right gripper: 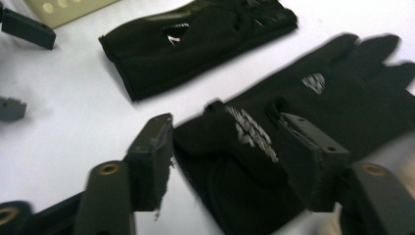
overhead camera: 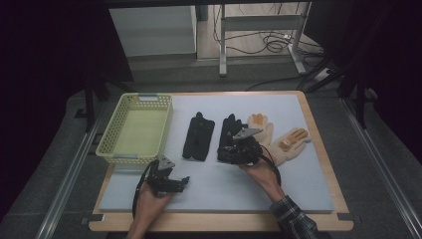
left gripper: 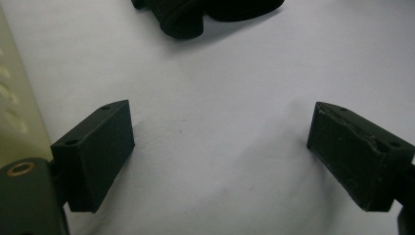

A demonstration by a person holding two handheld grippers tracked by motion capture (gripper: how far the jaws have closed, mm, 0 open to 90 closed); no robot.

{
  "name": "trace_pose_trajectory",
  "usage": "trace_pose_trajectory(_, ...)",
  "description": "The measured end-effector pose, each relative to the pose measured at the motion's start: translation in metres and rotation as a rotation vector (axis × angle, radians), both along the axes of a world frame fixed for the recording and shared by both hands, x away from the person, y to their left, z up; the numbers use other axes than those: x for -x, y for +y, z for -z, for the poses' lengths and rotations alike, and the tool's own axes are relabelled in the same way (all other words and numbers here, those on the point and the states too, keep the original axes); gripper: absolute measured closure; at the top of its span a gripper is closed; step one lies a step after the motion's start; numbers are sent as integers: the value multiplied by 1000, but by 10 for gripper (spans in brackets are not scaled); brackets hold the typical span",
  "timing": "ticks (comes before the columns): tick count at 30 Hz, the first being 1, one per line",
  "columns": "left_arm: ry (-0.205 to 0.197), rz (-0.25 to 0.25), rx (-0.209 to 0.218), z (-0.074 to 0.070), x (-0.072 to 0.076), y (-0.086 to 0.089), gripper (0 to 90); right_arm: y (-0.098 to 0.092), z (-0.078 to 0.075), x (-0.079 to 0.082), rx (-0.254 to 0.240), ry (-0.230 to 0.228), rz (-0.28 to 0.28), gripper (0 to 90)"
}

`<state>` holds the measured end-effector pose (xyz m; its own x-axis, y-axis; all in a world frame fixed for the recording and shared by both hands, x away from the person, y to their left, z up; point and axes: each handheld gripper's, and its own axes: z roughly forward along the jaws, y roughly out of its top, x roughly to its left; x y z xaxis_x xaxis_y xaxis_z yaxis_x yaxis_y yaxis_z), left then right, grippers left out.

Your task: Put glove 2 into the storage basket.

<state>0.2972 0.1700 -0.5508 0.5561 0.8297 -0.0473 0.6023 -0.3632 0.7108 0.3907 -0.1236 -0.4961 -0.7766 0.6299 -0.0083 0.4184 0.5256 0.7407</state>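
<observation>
The right gripper (right gripper: 225, 156) is closing its half-open jaws around the cuff of the black glove (right gripper: 313, 112) right of the basket (overhead camera: 135, 128), while the left gripper (left gripper: 220, 147) is waiting, jaws wide.

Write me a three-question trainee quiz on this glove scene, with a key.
1. True or false: the left gripper has something between its jaws.
2. Which thing lies between the right gripper jaws? A) the right black glove B) the yellow basket C) a tan glove
3. How many gloves lie on the grey mat?

Key: 1 false, only bare mat lies there. 2 A, at its cuff end. 3 four: two black, two tan.
</observation>
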Motion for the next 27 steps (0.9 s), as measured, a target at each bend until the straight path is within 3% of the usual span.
trace_pose_trajectory(8, 2, 3, -1, 0, 0, 0, 100, 33, -1, -24, 5, -1, -31, 488)
trace_pose_trajectory(17, 3, 3, 1, 0, 0, 0, 98, 68, 6, -52, 16, 7, -31, 283)
trace_pose_trajectory(23, 4, 3, 3, 0, 0, 0, 97, 93, 15, -72, 31, 56, -28, 221)
trace_pose_trajectory(27, 4, 4, 5, 0, 0, 0, 96, 109, 25, -82, 83, 71, -17, 190)
